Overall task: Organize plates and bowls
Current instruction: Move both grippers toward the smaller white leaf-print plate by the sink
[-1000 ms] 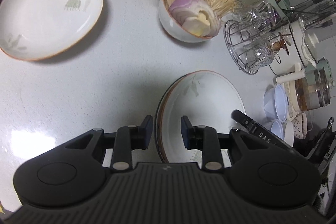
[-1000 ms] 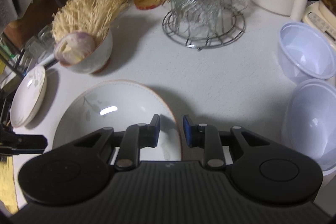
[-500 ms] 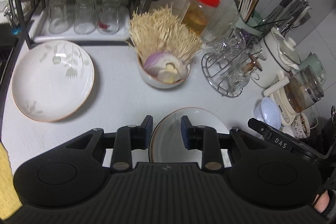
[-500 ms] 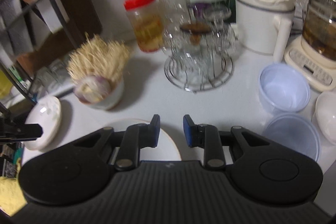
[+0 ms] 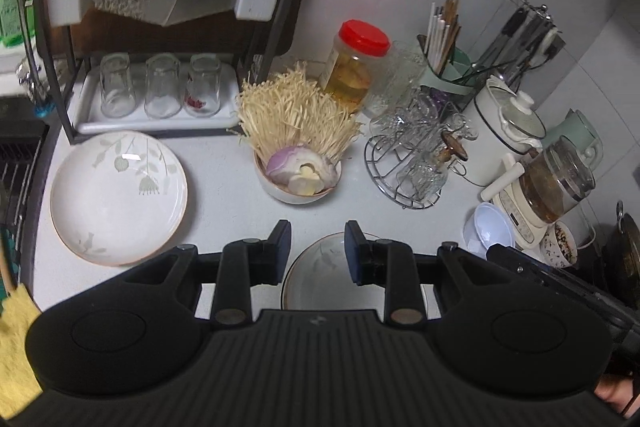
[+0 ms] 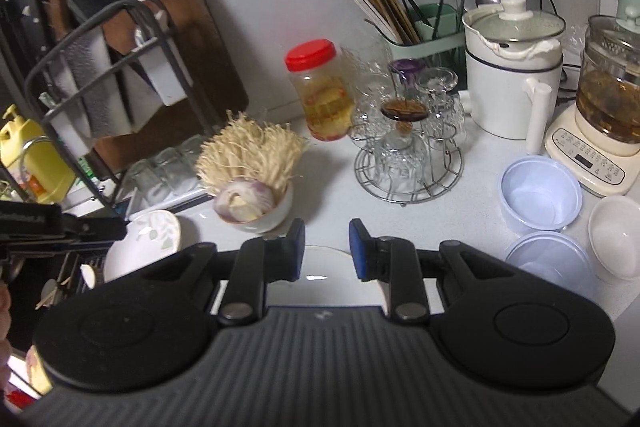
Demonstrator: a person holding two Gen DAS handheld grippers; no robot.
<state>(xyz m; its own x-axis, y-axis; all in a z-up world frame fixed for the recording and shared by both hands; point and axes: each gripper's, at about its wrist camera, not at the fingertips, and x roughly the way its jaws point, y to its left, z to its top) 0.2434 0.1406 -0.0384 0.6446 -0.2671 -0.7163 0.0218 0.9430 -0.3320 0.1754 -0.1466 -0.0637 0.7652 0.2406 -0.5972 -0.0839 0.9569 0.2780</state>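
A white plate with a leaf pattern [image 5: 118, 197] lies on the counter at the left, below the dish rack; it also shows in the right wrist view [image 6: 144, 243]. A second white plate with a brown rim [image 5: 320, 275] lies on the counter under my left gripper [image 5: 318, 247], which is open, empty and well above it. The same plate [image 6: 328, 277] shows beneath my right gripper [image 6: 326, 247], also open and empty. A white bowl [image 5: 298, 193] holding enoki mushrooms and an onion stands behind the plates.
A black dish rack [image 5: 160, 27] with a tray of upturned glasses [image 5: 160, 91] stands at the back left. A red-lidded jar [image 5: 356, 67], a wire glass holder [image 5: 412, 163], a utensil holder, a white pot [image 6: 512, 75], a kettle and plastic bowls [image 6: 540, 193] crowd the right.
Both grippers have risen and drawn back from the near plate, so much more of the counter and the rack is in view. Both stay open and empty.
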